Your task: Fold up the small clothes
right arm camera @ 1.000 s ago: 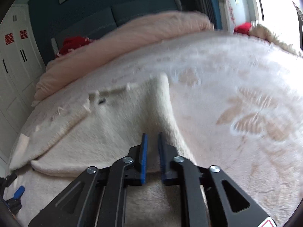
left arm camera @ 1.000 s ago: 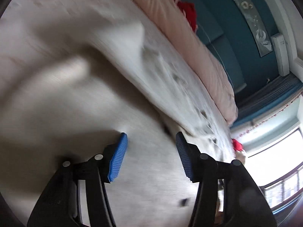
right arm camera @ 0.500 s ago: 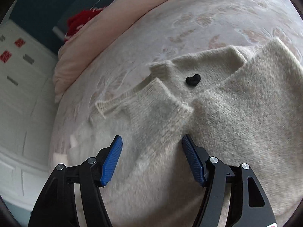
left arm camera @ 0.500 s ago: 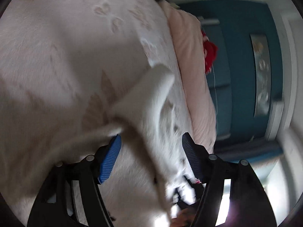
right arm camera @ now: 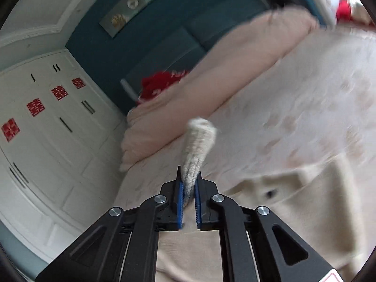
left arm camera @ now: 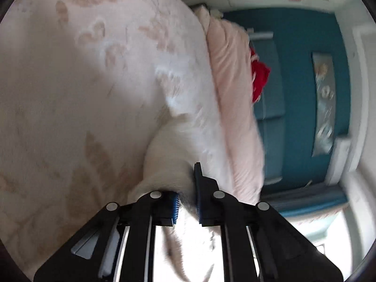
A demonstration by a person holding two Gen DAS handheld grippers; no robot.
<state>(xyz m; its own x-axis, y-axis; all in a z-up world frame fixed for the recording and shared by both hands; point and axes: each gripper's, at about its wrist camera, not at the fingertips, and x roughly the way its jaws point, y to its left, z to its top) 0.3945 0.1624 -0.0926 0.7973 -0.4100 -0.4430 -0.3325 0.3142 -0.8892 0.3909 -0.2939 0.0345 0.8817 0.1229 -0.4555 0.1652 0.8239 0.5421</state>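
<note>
A cream knitted sweater [right arm camera: 305, 202] with a small black heart on its chest lies on the bed. My right gripper [right arm camera: 188, 181] is shut on a ribbed cuff of one sleeve [right arm camera: 199, 141], which sticks up between the blue pads. My left gripper [left arm camera: 186, 183] is shut on another fold of the same sweater [left arm camera: 169, 155], lifted above the patterned bedspread [left arm camera: 70, 94]. The fabric bulges out ahead of the left fingers.
A pink duvet roll [right arm camera: 211, 75] lies along the head of the bed, with a red item [right arm camera: 162, 84] behind it against the teal headboard. White wardrobe doors [right arm camera: 47, 129] stand at the left of the right wrist view.
Both grippers were open half a second ago and have closed on the sweater. Both have lifted their handfuls off the bed.
</note>
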